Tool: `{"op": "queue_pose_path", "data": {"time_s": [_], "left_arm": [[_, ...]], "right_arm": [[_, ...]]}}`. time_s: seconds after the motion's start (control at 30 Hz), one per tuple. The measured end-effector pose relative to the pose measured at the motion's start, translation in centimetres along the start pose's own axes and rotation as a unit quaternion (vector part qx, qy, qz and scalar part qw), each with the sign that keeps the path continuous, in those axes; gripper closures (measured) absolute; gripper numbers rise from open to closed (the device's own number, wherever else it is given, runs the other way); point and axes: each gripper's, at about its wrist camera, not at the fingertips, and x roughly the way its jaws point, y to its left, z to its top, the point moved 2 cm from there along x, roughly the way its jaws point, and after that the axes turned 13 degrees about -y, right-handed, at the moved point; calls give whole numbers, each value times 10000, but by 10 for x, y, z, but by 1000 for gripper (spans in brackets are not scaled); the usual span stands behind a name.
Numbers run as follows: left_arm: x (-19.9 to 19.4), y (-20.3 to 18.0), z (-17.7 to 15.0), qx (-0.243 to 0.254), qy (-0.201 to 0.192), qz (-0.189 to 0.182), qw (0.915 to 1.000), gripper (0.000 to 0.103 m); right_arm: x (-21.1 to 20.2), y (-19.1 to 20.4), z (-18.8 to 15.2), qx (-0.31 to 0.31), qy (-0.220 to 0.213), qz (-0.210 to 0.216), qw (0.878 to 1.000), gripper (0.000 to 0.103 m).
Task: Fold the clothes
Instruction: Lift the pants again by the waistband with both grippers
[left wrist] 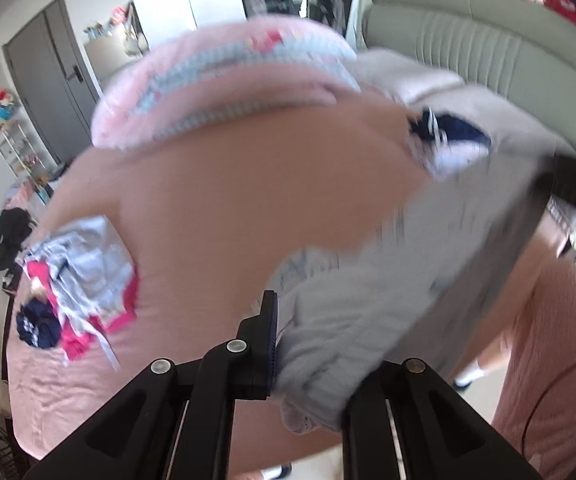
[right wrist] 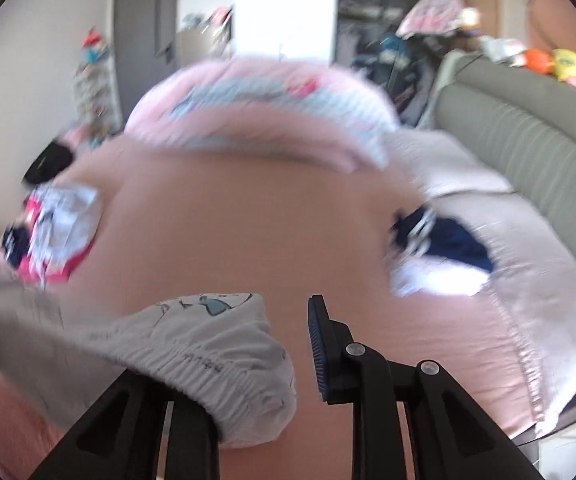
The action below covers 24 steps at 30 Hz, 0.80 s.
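The pale grey garment (left wrist: 367,300) is strung between the two tools, its long axis running from the lower centre of the left wrist view up to the right edge, and in the right wrist view from the lower centre out to the left edge. The left gripper (left wrist: 307,364) is clamped on a bunched end of the cloth, so that hand has the firmer hold. At the right gripper (right wrist: 284,344) an elastic hem (right wrist: 216,380) drapes over the left finger, with a bare gap to the ribbed right pad (right wrist: 316,344); the pads do not pinch it. Below lies a pink bed sheet (left wrist: 228,208), with a heap of unfolded clothes (left wrist: 76,280) at the left, a navy and white item (left wrist: 447,140) upper right, a rolled pink quilt (left wrist: 224,80) above and a grey-green headboard (left wrist: 487,48) beyond.
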Motion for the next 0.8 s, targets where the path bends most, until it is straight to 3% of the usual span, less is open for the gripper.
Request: {"op": "queue_pose_path", "data": {"time_s": [0.17,0.27,0.37,0.47,0.53,0.57,0.63,0.67,0.73,0.8], "left_arm": [[20,-22,-36,283,506,-36,9983,92],[7,-17,-16,640,103,141,9978,95],[-41,22,64,666,-880,715,9913,95],[-120,45,127,458,-2064,767,9744,94],[-158,46,142,413,-2524,629,9647,94],[-175,46,147,387,-2688,525,9610,94],[-204,42,148,287,-2840,9,9584,94],[-215,39,147,335,-2964,-44,9545,94],[-229,30,143,565,-3100,182,9489,93],[-212,29,138,560,-2830,275,9571,93]], "right_arm": [[-42,-12,31,169,-509,50,9985,81],[-55,-11,52,-37,-669,175,9976,81],[-51,-7,86,-318,-813,32,9962,81],[-77,-25,134,67,-1089,229,9938,81],[-104,-32,158,98,-1512,200,9883,76],[-110,-33,162,17,-1559,100,9877,70],[-123,-35,169,-101,-1644,-25,9863,69],[-133,-38,171,27,-1667,235,9857,69],[-157,-42,176,192,-1883,587,9802,69],[-163,-38,177,-40,-2047,390,9780,69]]}}
